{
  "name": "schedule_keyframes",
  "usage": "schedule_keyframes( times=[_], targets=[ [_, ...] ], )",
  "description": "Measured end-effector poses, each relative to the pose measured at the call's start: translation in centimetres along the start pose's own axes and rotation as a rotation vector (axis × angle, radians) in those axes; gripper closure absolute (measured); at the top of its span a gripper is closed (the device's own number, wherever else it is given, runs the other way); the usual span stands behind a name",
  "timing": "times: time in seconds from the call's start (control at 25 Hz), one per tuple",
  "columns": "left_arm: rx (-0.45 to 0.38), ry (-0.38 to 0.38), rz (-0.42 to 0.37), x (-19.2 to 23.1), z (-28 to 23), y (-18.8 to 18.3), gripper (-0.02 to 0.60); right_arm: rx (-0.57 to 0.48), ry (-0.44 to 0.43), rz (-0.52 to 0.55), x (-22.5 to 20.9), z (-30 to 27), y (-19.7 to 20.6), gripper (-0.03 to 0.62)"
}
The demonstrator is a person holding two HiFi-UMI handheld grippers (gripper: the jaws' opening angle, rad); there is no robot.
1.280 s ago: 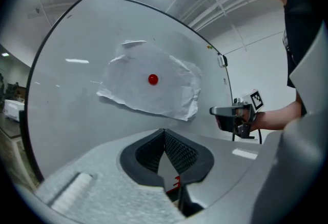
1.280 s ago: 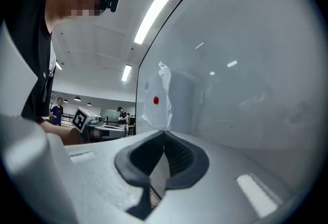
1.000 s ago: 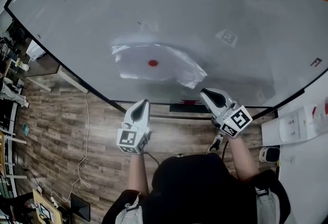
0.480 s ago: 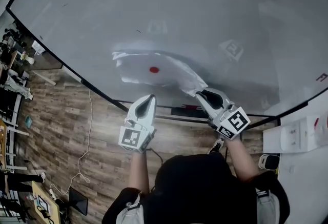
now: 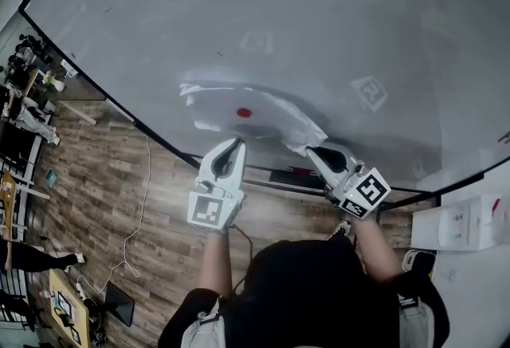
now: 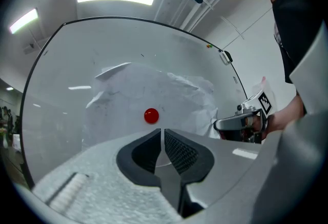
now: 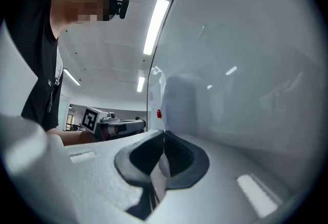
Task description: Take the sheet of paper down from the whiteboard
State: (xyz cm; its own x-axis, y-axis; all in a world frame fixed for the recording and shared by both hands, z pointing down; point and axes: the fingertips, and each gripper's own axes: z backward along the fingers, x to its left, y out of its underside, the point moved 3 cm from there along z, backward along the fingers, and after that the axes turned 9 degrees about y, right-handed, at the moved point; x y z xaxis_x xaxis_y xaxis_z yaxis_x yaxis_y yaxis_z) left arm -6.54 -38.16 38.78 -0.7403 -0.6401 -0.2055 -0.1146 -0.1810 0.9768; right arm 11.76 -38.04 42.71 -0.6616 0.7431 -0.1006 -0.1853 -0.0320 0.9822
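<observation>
A crumpled white sheet of paper (image 5: 239, 103) hangs on the whiteboard (image 5: 335, 12), pinned by a round red magnet (image 5: 244, 112). My right gripper (image 5: 311, 150) is shut on the sheet's lower right corner; in the right gripper view a strip of paper (image 7: 156, 84) runs into the closed jaws of the right gripper (image 7: 163, 133). My left gripper (image 5: 237, 144) is shut with nothing in it, its tips just under the sheet's lower edge. In the left gripper view the left gripper (image 6: 161, 130) points at the magnet (image 6: 151, 115), which sits right above the tips.
The board's tray (image 5: 288, 175) runs along its lower edge with a dark and red item on it. A white wall box (image 5: 462, 227) is at the right. Wooden floor (image 5: 119, 195) with a cable (image 5: 137, 211) and desks lies to the left.
The left gripper has risen toward the sheet's lower edge, under the magnet. The right gripper moved up to the lower right corner and closed on it.
</observation>
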Motion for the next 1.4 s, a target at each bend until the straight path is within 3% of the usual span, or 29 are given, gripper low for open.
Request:
schedule_keyframes(
  times=[0.28, 0.4, 0.84, 1.08, 1.4],
  targets=[
    [0.015, -0.127, -0.088, 0.8, -1.2, -1.1, 0.561, 0.016, -0.040, 0.007, -0.4, 0.0, -0.1, 0.589],
    [0.013, -0.174, -0.110, 1.1, -1.7, -1.7, 0.516, 0.019, -0.053, 0.003, -0.6, 0.0, -0.1, 0.589],
    [0.034, -0.231, -0.136, 1.5, -3.4, -2.0, 0.454, 0.024, -0.114, 0.008, -1.0, -0.2, -0.2, 0.589],
    [0.031, -0.255, -0.114, 1.9, -3.9, -1.8, 0.454, 0.029, -0.136, 0.001, -0.9, -0.1, 0.0, 0.589],
    [0.036, -0.242, -0.145, 1.8, -4.5, -2.4, 0.454, 0.028, -0.133, -0.003, -1.0, -0.2, -0.1, 0.589]
  ],
)
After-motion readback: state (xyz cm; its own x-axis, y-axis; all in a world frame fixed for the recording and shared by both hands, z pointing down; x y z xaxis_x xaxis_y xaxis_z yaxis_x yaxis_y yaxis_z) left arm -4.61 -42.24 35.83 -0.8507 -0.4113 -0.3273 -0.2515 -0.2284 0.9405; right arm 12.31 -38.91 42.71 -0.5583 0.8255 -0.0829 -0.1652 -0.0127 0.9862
